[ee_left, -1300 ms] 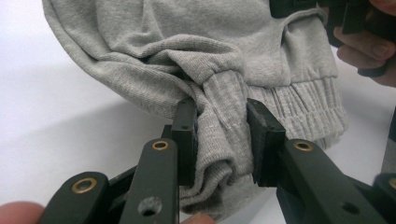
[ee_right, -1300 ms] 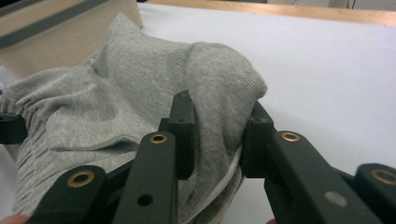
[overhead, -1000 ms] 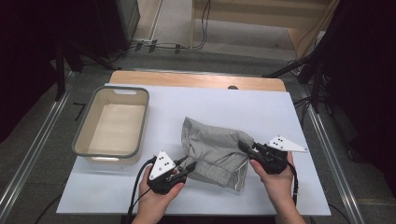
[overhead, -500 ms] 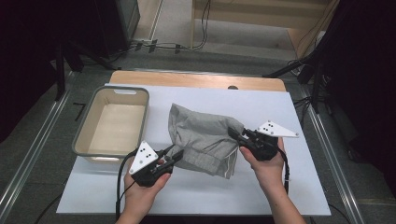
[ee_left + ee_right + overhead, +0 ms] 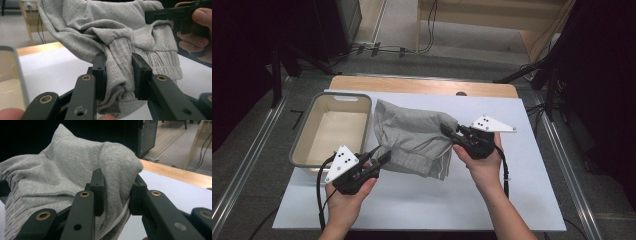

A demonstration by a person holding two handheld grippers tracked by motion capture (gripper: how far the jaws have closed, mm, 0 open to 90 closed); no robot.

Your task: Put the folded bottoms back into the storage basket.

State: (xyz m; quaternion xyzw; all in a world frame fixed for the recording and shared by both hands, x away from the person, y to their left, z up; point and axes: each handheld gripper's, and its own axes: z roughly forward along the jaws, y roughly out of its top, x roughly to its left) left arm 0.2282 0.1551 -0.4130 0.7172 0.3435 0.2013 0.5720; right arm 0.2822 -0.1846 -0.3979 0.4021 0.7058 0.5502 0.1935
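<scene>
Grey garment (image 5: pixel 412 137) is now up off the desk (image 5: pixel 492 200) on its near side and sits further left than 1 s ago: its left edge now hangs right beside the tub (image 5: pixel 332 131), maybe over its rim, where before it lay mid-sheet w/ a clear gap to the tub. Both hands have travelled left w/ it.

Left gripper (image 5: pixel 382 159) pinches the ribbed cuff/hem fold; in the left gripper view the jaws are pressed into a thick bunch of rib knit (image 5: pixel 117 72). Right gripper (image 5: pixel 446 131) pinches the opposite folded corner; the right gripper view shows cloth (image 5: pixel 112 170) squeezed between the jaws, w/ a pale seam edge below.

Meaning: looks like the folded bundle is being carried across to the tub, approx. halfway there. Fold seems intact so far, though lower layers sag between the 2 grips. Next prob. lift over the rim, lower in, then let go both sides.
</scene>
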